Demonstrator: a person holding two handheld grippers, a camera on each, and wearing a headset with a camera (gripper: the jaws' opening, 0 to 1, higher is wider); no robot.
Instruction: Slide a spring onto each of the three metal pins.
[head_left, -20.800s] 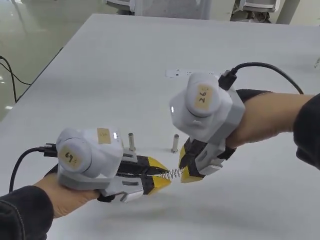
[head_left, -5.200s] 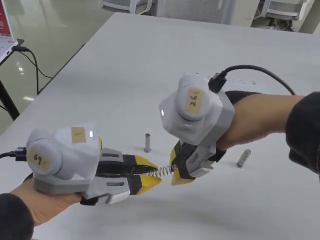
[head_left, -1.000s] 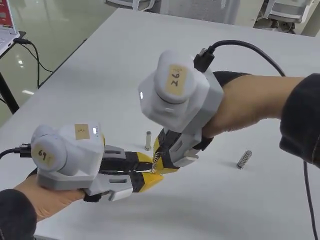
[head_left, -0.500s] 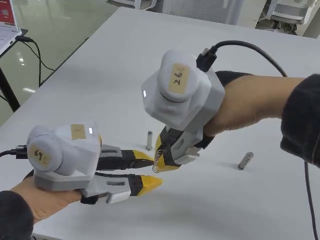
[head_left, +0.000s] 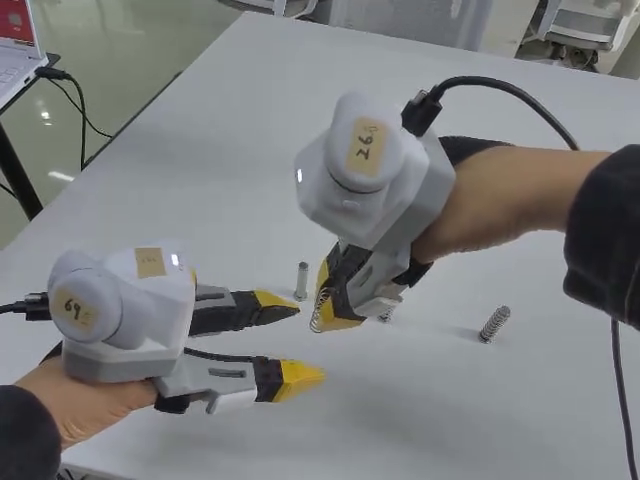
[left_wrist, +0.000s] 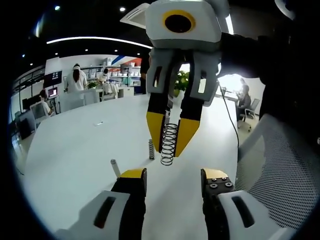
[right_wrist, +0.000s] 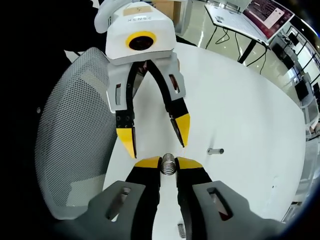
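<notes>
Held spring: pinched between the yellow tips of the right tongs, hanging tilted just above the table. In the right gripper view its open end faces the camera between the two tips.
Right tongs: clenched on the held spring, pointing down at the table.
Bare pin: upright on the table, just beside the held spring, nothing on it.
Left tongs: released, jaws spread wide and empty, tips aimed at the right tongs and near them without touching. The left gripper view has the held spring straight ahead.
Sprung pin: stands on the table to the right, well apart from both tongs, a coil around it.
</notes>
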